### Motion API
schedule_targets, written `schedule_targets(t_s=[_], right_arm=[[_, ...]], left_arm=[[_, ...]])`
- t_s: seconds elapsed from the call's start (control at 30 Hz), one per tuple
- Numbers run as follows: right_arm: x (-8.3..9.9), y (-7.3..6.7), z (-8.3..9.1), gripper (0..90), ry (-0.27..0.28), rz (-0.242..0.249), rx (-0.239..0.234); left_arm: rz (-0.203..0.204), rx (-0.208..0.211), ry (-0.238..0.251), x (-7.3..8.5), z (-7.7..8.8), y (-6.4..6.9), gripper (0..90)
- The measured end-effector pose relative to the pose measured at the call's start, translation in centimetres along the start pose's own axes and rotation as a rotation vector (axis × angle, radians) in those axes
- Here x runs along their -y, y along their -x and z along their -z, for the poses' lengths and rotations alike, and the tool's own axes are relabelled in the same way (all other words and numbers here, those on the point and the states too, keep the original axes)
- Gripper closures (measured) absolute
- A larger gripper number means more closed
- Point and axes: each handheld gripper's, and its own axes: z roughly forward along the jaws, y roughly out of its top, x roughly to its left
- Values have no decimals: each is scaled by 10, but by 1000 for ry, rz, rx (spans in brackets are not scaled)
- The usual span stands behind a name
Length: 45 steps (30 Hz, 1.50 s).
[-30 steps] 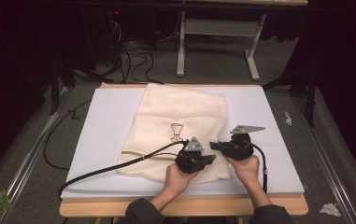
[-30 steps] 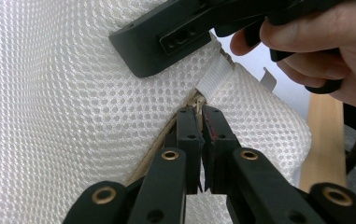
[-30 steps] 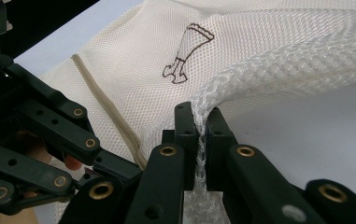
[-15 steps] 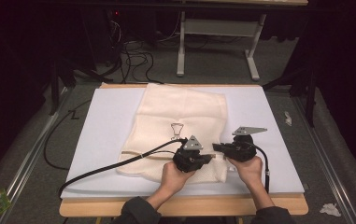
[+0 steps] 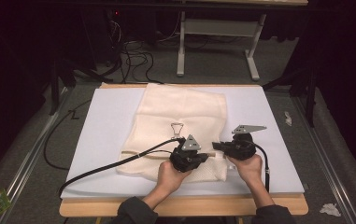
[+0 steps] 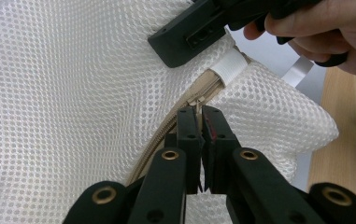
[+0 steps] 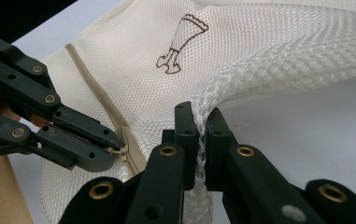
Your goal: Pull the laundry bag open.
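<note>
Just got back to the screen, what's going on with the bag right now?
A person works a cream mesh laundry bag lying flat on the white table pad with two handheld grippers. The left gripper is shut on the zipper pull near the end of the tan zipper. The right gripper is shut on a fold of the bag's mesh edge close by, holding the fabric. Both sit at the bag's near right corner, so the zipper looks about to be drawn.
</note>
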Motion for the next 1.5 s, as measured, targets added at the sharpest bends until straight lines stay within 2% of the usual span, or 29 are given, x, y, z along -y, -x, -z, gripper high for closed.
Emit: schedule_targets(t_s=[0.13, 0.3, 0.4, 0.47, 0.57, 0.67, 0.77, 0.8, 0.87, 1.0, 1.17, 1.4, 1.5], right_arm=[[2, 0, 0, 886, -2, -2, 9], [5, 3, -1, 886, -1, -21, -5], [1, 0, -3, 886, -16, 7, 9], [1, 0, -1, 886, -25, 8, 21], [1, -1, 2, 886, -18, 17, 32], [0, -2, 0, 886, -16, 23, 30], [0, -1, -4, 886, -31, 27, 27], [0, -1, -4, 886, -34, 40, 32], [1, 1, -1, 886, -47, 33, 49], [3, 6, -1, 886, -40, 21, 40], [1, 4, -1, 886, -36, 31, 42], [2, 7, -1, 886, -27, 18, 40], [1, 6, -1, 886, -23, 30, 44]], left_arm=[[17, 11, -10, 1, 1, -4, 871], [9, -6, -3, 3, 7, -4, 871], [27, 0, 11, 6, 8, -8, 871], [47, 13, 17, 6, 10, -12, 871], [37, 9, 19, 5, 13, -11, 871], [26, -14, 9, 6, 16, -11, 871], [42, -10, 8, 8, 14, -15, 871], [46, -9, 9, 8, 14, -16, 871], [52, -6, 1, 10, 12, -18, 871], [43, -25, 1, 10, 19, -16, 871], [73, -12, 18, 10, 20, -21, 871], [64, -38, 26, 12, 31, -22, 871], [84, -29, 35, 12, 32, -26, 871]])
